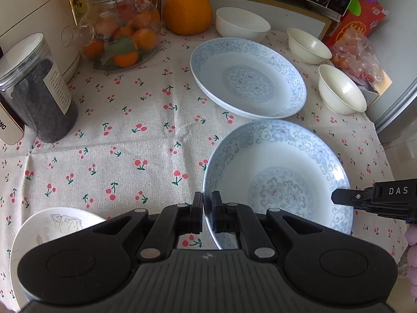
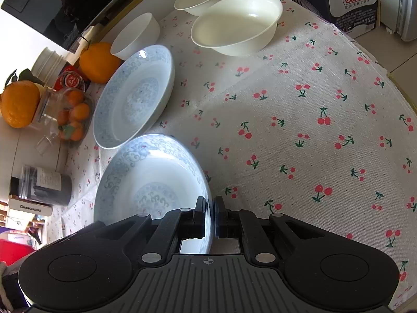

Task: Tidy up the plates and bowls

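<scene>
A pale blue patterned plate (image 1: 281, 172) lies near me on the cherry-print tablecloth. My left gripper (image 1: 207, 214) is shut on its left rim. My right gripper (image 2: 210, 217) is shut on its right rim; the plate (image 2: 146, 180) shows at lower left in the right wrist view, and the right gripper's fingers (image 1: 346, 197) show at the plate's far side in the left wrist view. A second blue plate (image 1: 247, 78) (image 2: 135, 96) lies just behind it. Three white bowls (image 1: 242, 23) (image 1: 307, 45) (image 1: 341, 91) stand behind and right of that plate.
A white dish (image 1: 52, 229) sits at lower left under my left gripper. A dark-filled jar (image 1: 39, 88), a glass jar of small oranges (image 1: 122, 31) and a large orange (image 1: 186, 10) stand at the back left. A red box (image 1: 359, 23) and a bag are at the back right. The table edge (image 2: 391, 75) runs at right.
</scene>
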